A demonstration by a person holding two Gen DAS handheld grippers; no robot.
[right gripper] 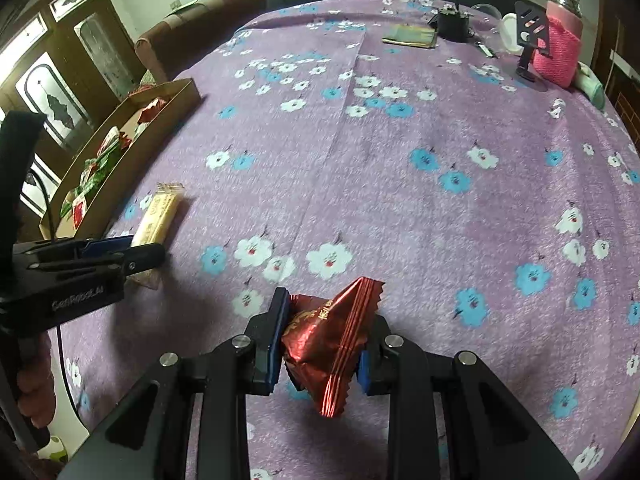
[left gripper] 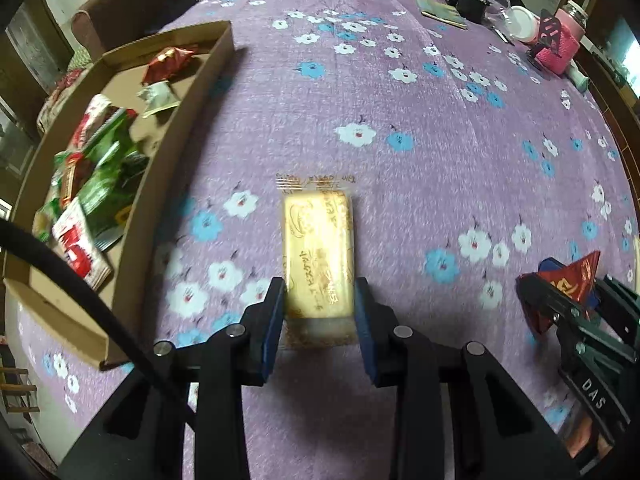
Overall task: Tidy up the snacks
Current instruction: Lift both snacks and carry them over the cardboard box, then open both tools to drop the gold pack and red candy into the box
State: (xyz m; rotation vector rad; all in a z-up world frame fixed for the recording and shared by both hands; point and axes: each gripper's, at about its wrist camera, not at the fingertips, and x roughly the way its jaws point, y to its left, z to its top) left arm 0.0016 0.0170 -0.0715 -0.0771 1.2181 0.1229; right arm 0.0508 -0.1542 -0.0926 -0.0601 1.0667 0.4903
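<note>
My left gripper (left gripper: 320,300) is shut on a yellow biscuit packet (left gripper: 318,248), gripping its near end just above the purple flowered tablecloth; the packet also shows in the right wrist view (right gripper: 158,220). My right gripper (right gripper: 324,332) is shut on a red foil snack packet (right gripper: 332,336), held above the cloth; that packet shows in the left wrist view (left gripper: 568,280). A cardboard box (left gripper: 192,120) at the left holds several red, green and white snack packets (left gripper: 100,184); the box also shows in the right wrist view (right gripper: 132,152).
At the table's far right stand a pink knitted-sleeve jar (right gripper: 560,48), a black phone stand (right gripper: 528,40), a black object (right gripper: 452,22), a clear cup and a flat booklet (right gripper: 408,36). A brown sofa (right gripper: 192,28) lies beyond the far edge.
</note>
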